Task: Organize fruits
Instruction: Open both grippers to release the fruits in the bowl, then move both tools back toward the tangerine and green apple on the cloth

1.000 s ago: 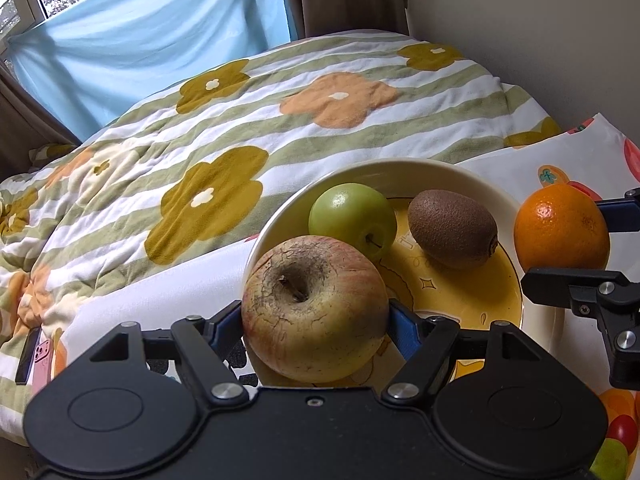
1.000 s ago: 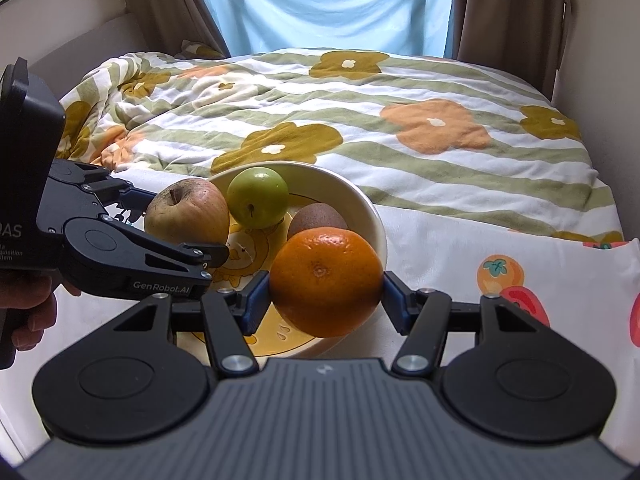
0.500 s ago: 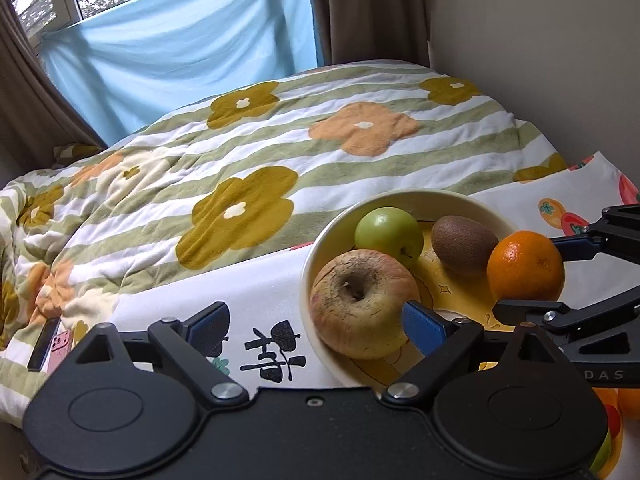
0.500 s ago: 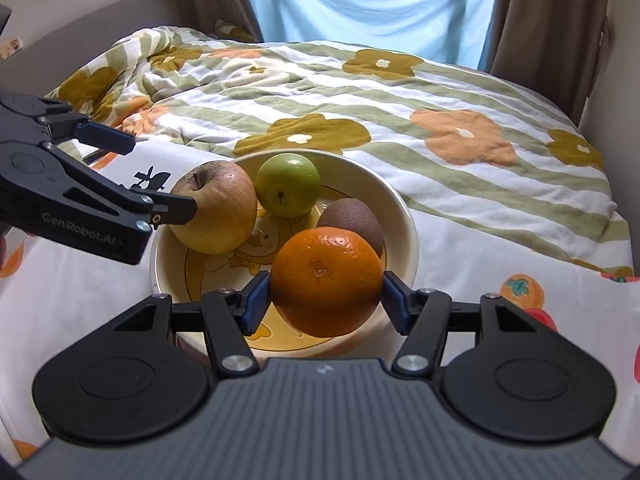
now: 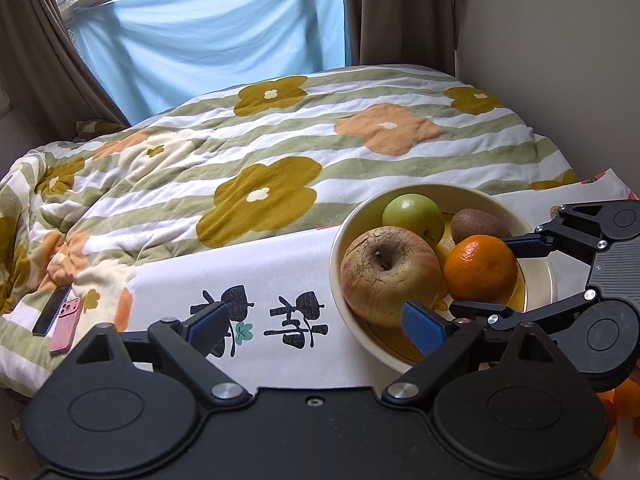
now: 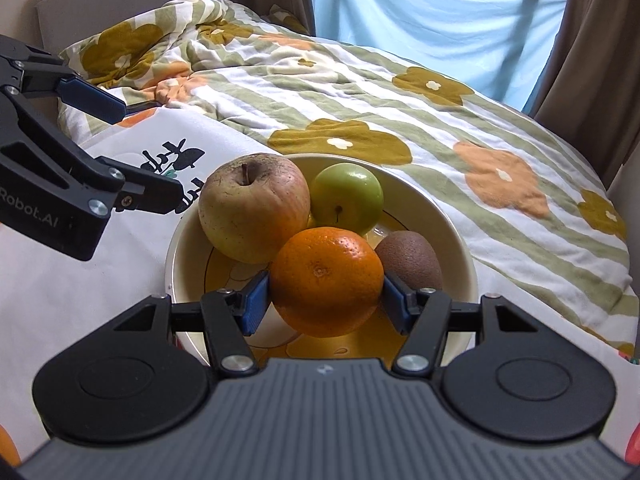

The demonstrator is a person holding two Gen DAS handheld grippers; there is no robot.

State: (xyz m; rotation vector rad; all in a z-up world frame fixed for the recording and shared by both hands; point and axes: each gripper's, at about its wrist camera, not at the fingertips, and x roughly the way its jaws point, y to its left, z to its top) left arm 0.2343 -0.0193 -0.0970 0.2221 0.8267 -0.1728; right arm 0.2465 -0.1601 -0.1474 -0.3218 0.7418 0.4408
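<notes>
A cream bowl (image 5: 340, 236) (image 6: 452, 216) sits on a white printed cloth on the bed. In it lie a wrinkled red-yellow apple (image 5: 386, 276) (image 6: 254, 206), a green apple (image 5: 414, 216) (image 6: 346, 198) and a kiwi (image 5: 478, 224) (image 6: 410, 256). My right gripper (image 6: 326, 306) is shut on an orange (image 6: 326, 282) (image 5: 480, 268) and holds it inside the bowl, against the apple. My left gripper (image 5: 316, 326) is open and empty, left of the bowl above the cloth; it also shows in the right wrist view (image 6: 116, 152).
A striped flower quilt (image 5: 280, 152) covers the bed behind the bowl. Two phones (image 5: 60, 316) lie at the left on the quilt. A wall stands at the right, with curtains and a window at the back. More fruit (image 5: 628, 400) lies at the lower right edge.
My left gripper let go of the wrinkled apple in the bowl, opened and drew back to the left. My right gripper carried the orange over the rim into the bowl.
</notes>
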